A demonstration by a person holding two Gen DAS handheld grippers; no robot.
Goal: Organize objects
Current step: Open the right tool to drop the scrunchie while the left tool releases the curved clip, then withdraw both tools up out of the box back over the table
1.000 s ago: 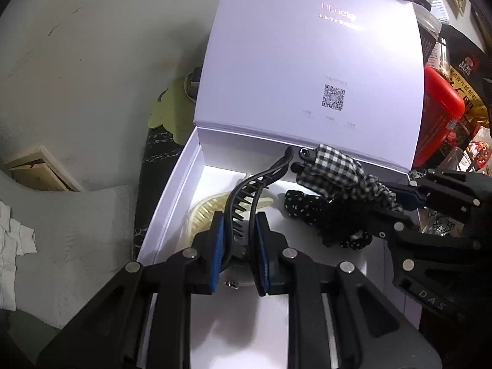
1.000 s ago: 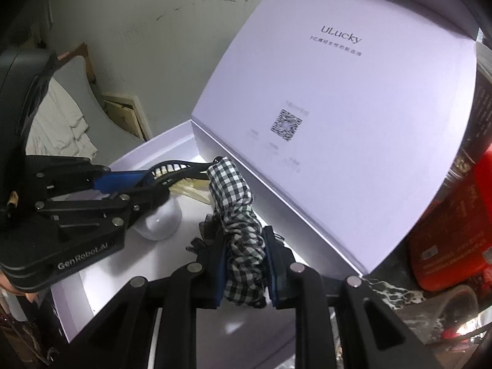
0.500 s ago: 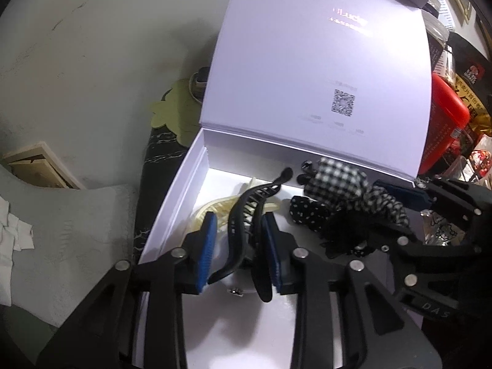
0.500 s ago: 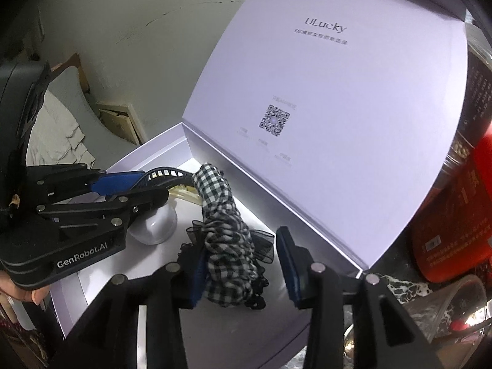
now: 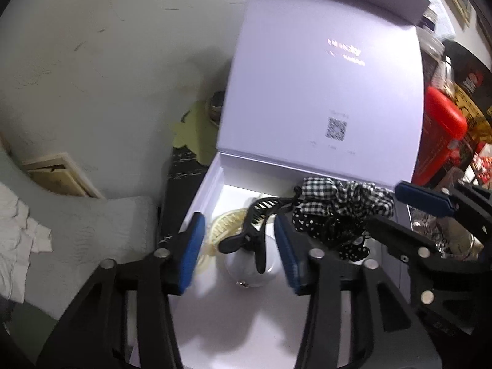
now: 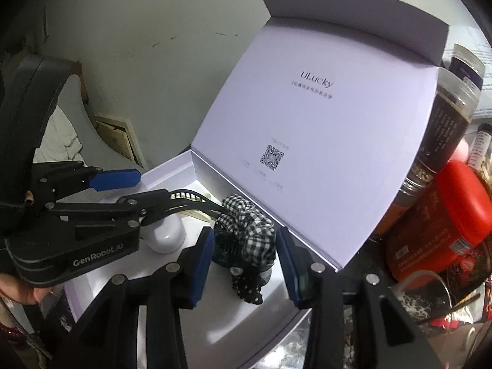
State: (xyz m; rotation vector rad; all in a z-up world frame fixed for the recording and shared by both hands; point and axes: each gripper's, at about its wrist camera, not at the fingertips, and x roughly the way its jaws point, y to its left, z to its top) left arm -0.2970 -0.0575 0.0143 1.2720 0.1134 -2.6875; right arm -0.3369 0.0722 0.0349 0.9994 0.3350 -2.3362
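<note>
An open white gift box (image 5: 200,206) (image 6: 172,161) has its lid (image 5: 323,92) (image 6: 307,153) standing up behind it. Inside lie a black claw hair clip (image 5: 255,224) (image 6: 190,204), a cream comb (image 5: 224,224), a white rounded case (image 5: 249,267) (image 6: 166,236), a black-and-white checked scrunchie (image 5: 338,196) (image 6: 252,230) and a black dotted scrunchie (image 5: 344,236) (image 6: 249,283). My left gripper (image 5: 238,246) is open above the clip, not touching it. My right gripper (image 6: 246,264) is open around the scrunchies, which rest in the box.
A red canister (image 5: 442,135) (image 6: 436,221) and dark jars (image 6: 446,117) stand right of the box. A glass (image 6: 430,301) sits at the right front. A plaster wall is behind, a pale cushion (image 5: 77,230) at the left, a green flower-shaped mat (image 5: 190,132) behind the box.
Both grippers have opened and drawn back. The left one let go of the black hair clip and the right one let go of the checked scrunchie; both now lie in the box.
</note>
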